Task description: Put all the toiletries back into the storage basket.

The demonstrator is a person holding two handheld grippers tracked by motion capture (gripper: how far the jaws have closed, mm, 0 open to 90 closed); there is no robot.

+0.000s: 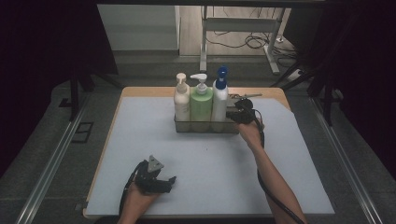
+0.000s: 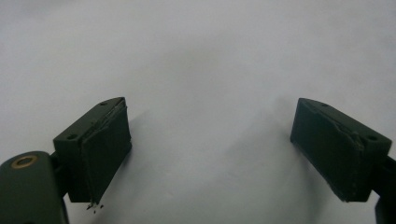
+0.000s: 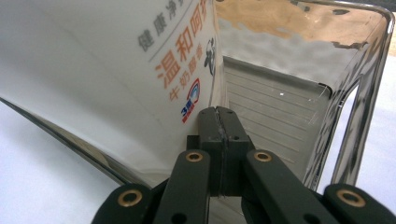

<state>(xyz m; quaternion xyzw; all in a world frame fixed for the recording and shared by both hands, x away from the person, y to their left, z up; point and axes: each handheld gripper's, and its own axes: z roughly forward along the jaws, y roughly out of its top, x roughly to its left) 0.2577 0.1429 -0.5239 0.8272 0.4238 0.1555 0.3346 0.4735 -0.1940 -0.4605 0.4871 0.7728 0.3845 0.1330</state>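
Glossy white plastic on the bottle (image 3: 107,70), sitting in a mirror-bright metal caddy (image 3: 359,107) (reflections rippling); matt black claw pads (image 2: 105,149), scuffed; bench (image 1: 140,149) covered in smooth matt white sheet.

The setting is a laboratory or test bay arranged for recording manipulation work, not a home or shop. A wooden table (image 1: 140,92) covered by a plain white mat (image 1: 205,158) stands inside a frame hung with dark curtains (image 1: 42,56). Metal rails (image 1: 51,168) run along the grey floor on both sides of the table. Beyond the table, a metal stand (image 1: 240,28) rests on a wooden floor with loose cables (image 1: 252,41) trailing around its base. The table carries a single staged set: three pump bottles (image 1: 201,100) in a clear tray (image 1: 205,127).
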